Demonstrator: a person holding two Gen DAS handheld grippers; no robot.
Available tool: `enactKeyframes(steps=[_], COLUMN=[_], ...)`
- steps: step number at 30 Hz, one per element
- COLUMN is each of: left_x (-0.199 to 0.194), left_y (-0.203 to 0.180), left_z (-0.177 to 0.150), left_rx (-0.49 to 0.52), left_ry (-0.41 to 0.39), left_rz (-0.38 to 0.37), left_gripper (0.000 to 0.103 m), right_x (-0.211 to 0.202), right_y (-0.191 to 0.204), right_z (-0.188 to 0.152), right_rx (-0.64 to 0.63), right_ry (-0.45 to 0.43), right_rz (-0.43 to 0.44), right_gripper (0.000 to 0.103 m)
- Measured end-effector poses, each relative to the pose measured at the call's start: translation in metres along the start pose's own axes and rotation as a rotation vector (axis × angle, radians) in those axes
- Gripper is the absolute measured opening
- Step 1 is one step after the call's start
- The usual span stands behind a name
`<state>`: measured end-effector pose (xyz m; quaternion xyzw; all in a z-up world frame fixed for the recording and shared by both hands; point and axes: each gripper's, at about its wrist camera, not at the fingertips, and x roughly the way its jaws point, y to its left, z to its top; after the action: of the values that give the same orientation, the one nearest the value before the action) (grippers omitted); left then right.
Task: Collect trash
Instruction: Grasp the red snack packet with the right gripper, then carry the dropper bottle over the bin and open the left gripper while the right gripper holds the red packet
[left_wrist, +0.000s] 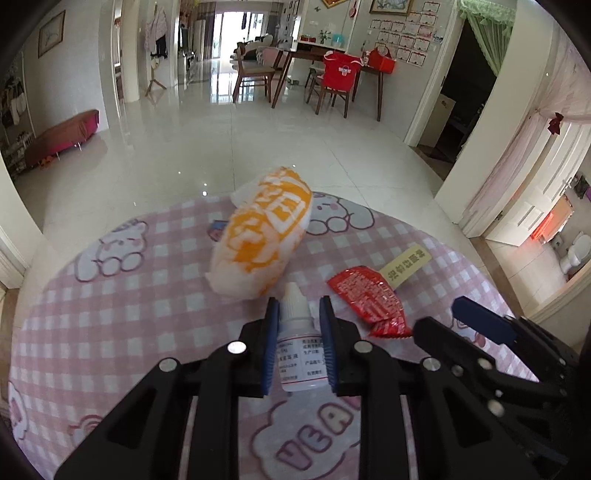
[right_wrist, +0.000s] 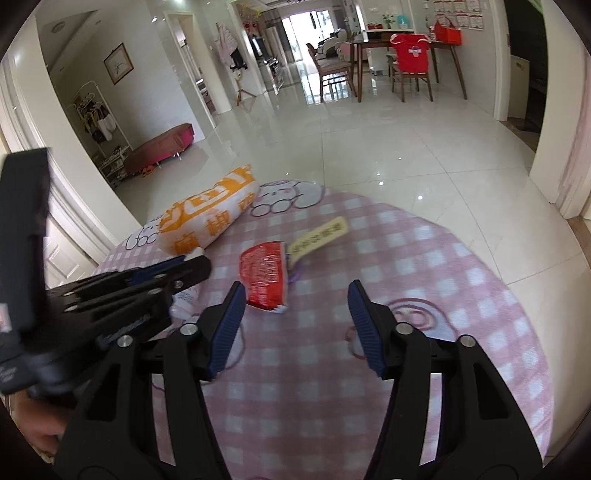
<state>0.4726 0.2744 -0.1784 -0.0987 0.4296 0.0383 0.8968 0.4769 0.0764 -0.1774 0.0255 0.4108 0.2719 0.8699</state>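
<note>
Left tongs (left_wrist: 298, 314) clamp the small bottle (left_wrist: 301, 350), nozzle pointing away; right tongs (right_wrist: 295, 295) gape empty

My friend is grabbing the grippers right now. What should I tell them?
Left gripper: shut on the small bottle, at the table.
Right gripper: open, empty, pointing at the red wrapper.
On the pink cloth: red wrapper, yellow label beside it, orange bag behind.
Done: bottle gripped.
Left: carry the bottle off, then pick up the wrapper, label and bag. No bin in view.
</note>
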Motion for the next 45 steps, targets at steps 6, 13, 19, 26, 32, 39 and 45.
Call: enactKeyframes(steps=[6, 13, 19, 26, 32, 39, 45], left_x=[-0.016, -0.023, -0.054, -0.110, -0.153, -0.183, -0.183], left_y=[0.018, 0.014, -0.010, -0.059, -0.123, -0.216, -0.295], left_z=[-0.007, -0.016, -0.026, -0.042, -0.070, -0.113, -0.153], left_rx=[0.015, 0.032, 0.074, 0.145, 0.240, 0.364, 0.464], left_ry=[-0.004, 0.007, -0.028, -0.093, -0.138, -0.159, -0.126], left_rz=[0.040, 0.027, 0.009, -0.018, -0.061, -0.142, -0.220], left_gripper=[0.022, 0.022, 0.022, 0.022, 0.022, 0.022, 0.022], right_x=[0.025, 0.018, -0.025, -0.098, -0.171, -0.246, -0.297], right_y=[0.024, 0.037, 0.032, 0.009, -0.025, -0.079, -0.138], right_z=[0.003, -0.005, -0.013, -0.027, -0.063, -0.115, -0.173], right_rx=[-0.050, -0.122, -0.092, -0.040, 0.011, 0.096, 0.207], right_ry=[0.042, 0.033, -0.012, -0.085, -0.160, -0.245, -0.303], right_rz=[-0.040, -0.092, -0.040, -0.016, -0.024, -0.058, -0.135], right_gripper=[0.049, 0.022, 0.022, 0.022, 0.022, 0.022, 0.022])
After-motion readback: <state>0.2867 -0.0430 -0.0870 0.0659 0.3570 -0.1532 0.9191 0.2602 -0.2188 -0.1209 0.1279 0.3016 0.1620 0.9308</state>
